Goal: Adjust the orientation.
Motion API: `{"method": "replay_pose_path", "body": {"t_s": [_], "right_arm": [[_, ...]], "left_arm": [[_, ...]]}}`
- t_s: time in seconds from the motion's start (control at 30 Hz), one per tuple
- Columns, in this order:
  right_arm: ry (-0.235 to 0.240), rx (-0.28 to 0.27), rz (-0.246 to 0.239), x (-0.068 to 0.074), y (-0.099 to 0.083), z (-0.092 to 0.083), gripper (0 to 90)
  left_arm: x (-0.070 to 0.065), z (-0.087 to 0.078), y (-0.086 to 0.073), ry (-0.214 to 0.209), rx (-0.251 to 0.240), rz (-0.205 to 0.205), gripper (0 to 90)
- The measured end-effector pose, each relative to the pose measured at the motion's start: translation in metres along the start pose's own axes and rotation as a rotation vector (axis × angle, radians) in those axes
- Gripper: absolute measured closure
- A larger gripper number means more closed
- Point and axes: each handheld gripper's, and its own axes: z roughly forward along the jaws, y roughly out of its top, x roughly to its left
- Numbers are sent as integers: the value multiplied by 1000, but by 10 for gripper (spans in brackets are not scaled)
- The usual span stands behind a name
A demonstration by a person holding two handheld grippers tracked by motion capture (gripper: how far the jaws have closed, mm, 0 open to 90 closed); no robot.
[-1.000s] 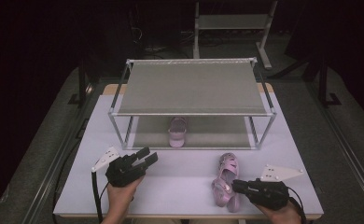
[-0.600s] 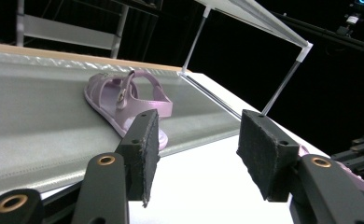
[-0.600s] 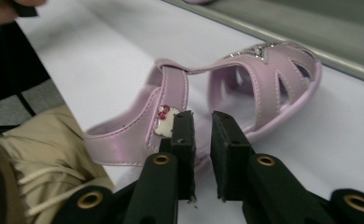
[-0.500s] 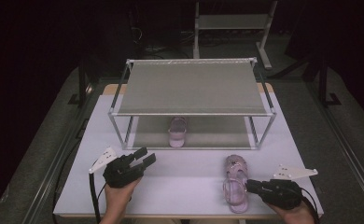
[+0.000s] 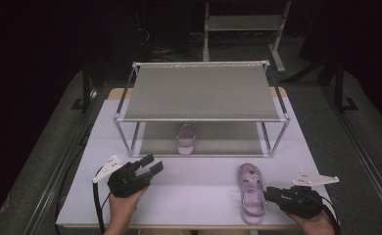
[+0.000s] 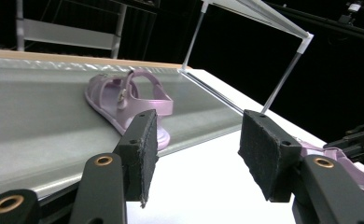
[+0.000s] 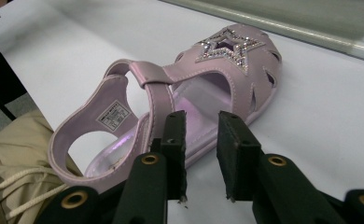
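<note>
- Right tongs: jaws have just been opening, narrow gap, empty, sandal just ahead.
- Left tongs: half-open, idle.
- Next: probably regrip, then shelve it.

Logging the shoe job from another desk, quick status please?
Right gripper jaws just opening, empty, beside near sandal on table. Left gripper open, empty. Second sandal on rack's lower shelf. Nothing between.

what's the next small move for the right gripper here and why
Probably ease the right gripper back toward the sandal on the table and set its jaws around the near side wall. Its jaws have just been opening with nothing between them, beside the sandal; the matching sandal already sits on the rack's lower shelf.
</note>
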Motion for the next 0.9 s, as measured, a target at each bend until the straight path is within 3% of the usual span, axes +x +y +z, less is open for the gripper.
{"method": "replay_pose_path", "body": {"t_s": [0.3,0.43,0.7,0.9], "right_arm": [[0,-75,30,1,-3,-14,675],[14,-146,47,8,-3,-20,654],[73,-134,54,16,-1,-13,559],[70,-104,72,19,-1,-5,548]], "left_arm": [[6,-5,1,18,-7,-10,458],[5,-5,1,19,-9,-8,458],[5,-4,0,23,-3,-2,449],[6,-4,0,27,-4,0,447]]}}
